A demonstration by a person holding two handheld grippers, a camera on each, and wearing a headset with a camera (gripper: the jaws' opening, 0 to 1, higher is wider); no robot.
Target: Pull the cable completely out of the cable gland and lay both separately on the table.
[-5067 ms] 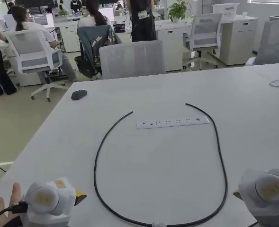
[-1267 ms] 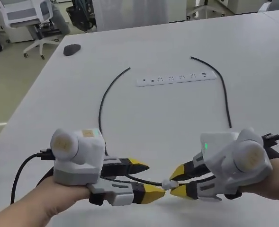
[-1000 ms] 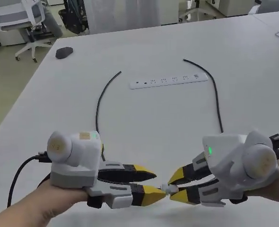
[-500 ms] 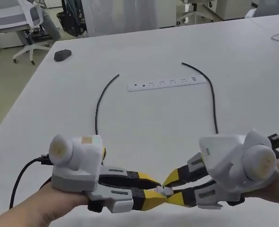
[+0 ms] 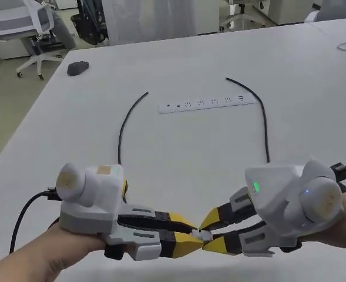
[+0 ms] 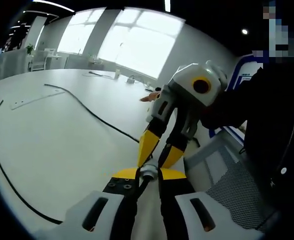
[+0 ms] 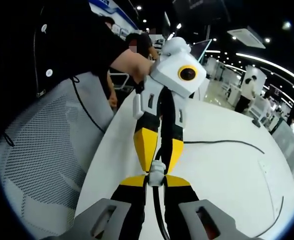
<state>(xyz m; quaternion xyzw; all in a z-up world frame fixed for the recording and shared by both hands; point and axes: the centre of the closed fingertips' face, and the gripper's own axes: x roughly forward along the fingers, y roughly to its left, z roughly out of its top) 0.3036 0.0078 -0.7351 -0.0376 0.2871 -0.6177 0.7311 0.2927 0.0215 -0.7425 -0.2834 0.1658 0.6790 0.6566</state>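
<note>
The left gripper (image 5: 190,235) and the right gripper (image 5: 210,234) met tip to tip over the near edge of the white table (image 5: 178,170). Each had its jaws drawn narrow onto the small white cable gland (image 5: 201,235), one from either side. Whether the gland touched the tabletop could not be told. The black cable (image 5: 120,134) ran through the gland, and in both gripper views it passed back between that gripper's jaws. It swept out in a wide loop on the table, both ends lying near a white power strip (image 5: 208,103). A dark mouse (image 5: 77,68) sat well beyond
</note>
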